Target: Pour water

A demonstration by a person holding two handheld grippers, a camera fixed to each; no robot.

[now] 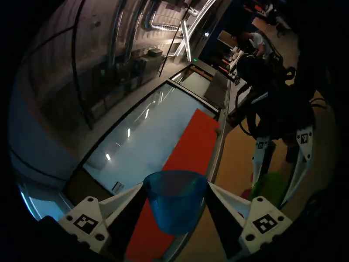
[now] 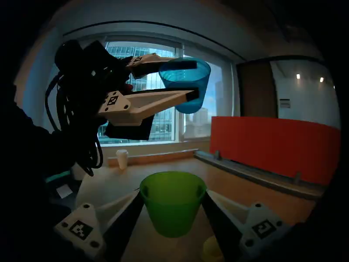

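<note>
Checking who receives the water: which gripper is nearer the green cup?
Right. The right gripper is clamped on the green cup; the left gripper holds the blue cup higher up, apart from it.

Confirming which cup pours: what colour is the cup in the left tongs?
The cup is translucent blue, clearest in the left gripper view.
</note>
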